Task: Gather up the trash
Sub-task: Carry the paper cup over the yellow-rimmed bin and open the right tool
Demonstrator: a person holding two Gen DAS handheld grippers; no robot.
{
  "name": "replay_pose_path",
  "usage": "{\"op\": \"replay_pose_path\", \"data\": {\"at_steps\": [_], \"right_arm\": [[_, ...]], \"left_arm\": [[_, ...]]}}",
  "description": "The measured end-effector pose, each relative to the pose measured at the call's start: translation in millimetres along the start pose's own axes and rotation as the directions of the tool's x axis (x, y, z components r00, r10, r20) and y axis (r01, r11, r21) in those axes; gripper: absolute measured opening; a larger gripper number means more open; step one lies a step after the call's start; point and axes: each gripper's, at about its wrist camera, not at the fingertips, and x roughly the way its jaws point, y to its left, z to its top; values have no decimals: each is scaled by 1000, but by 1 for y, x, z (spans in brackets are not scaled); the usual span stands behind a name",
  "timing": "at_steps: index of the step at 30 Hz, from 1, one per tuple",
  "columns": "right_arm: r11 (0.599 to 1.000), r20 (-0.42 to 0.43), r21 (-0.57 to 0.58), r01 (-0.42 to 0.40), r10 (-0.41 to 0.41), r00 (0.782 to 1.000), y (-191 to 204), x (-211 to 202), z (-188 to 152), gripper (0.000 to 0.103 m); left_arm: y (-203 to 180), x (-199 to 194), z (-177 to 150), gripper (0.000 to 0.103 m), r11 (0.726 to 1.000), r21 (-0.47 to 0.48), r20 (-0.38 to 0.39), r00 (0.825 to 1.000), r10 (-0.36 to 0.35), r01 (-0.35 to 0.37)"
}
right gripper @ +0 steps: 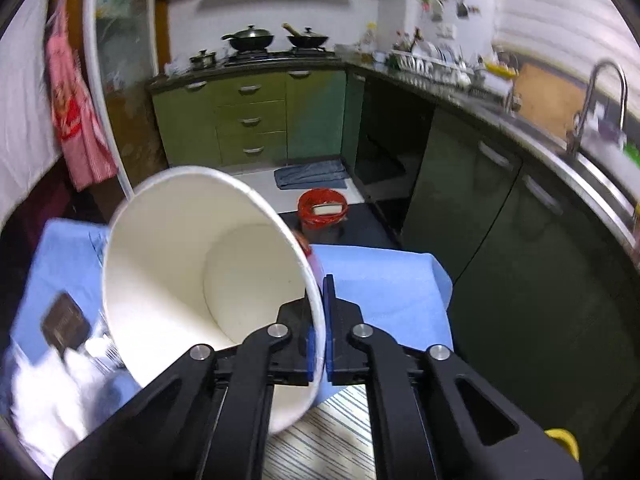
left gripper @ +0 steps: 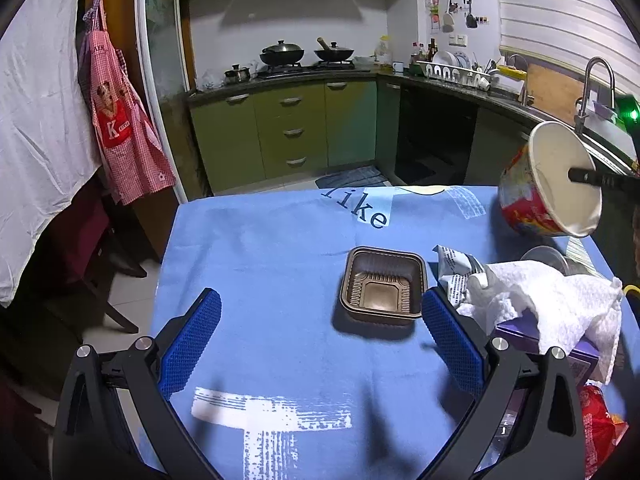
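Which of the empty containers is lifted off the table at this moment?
The paper noodle cup: the right tongs pinch its rim, holding it tilted in the air. The brown plastic tray lies on the blue tablecloth.

Pink apron (left gripper: pixel 120 120) hangs left; two woks (left gripper: pixel 282 54) on stove — green cabinets (left gripper: pixel 288 132) below

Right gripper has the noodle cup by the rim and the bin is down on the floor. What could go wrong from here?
1. The right gripper pinches only the thin rim of the paper cup, which hangs tilted; it may twist or slip out mid-carry.
2. The red-lined bin already holds a white box, so the cup could bounce off it.
3. The open left gripper sits close to the brown tray and crumpled tissue; a careless move could knock them.
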Motion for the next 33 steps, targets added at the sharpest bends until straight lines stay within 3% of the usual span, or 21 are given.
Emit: {"op": "replay_pose_path", "data": {"at_steps": [4,8,13,16,20,24,30,33], "right_arm": [[993,-18,103,-59,61,998,-27,-27,6,3],[986,-27,154,-61,66,997,-66,-82,-5,3],[969,-65,242,54,-39,997,-149,-167,-45,3],[943,-141,278,183,-148,979,-196,-193,-78,4],[896,-275,349,275,-183,944,-250,-183,-129,4],[863,-384,392,319,-162,909,-281,-143,-174,4],[836,-490,405,369,-142,860,-302,-97,-217,5],[828,-530,397,396,-145,835,-309,-83,-230,12]], "left_arm": [[0,-2,0,99,1000,-2,5,1000,-4,4],[1,-8,-1,99,1000,-6,17,1000,-7,7],[3,-16,2,99,1000,-14,39,999,-15,15],[2,-18,3,99,1000,-17,45,999,-15,16],[0,-19,3,99,1000,-17,38,999,-18,18],[-4,-20,2,99,1000,-5,38,999,-16,16],[-4,-16,1,99,1000,-9,31,999,-18,18],[-3,-15,2,99,1000,-10,30,999,-19,19]]}}
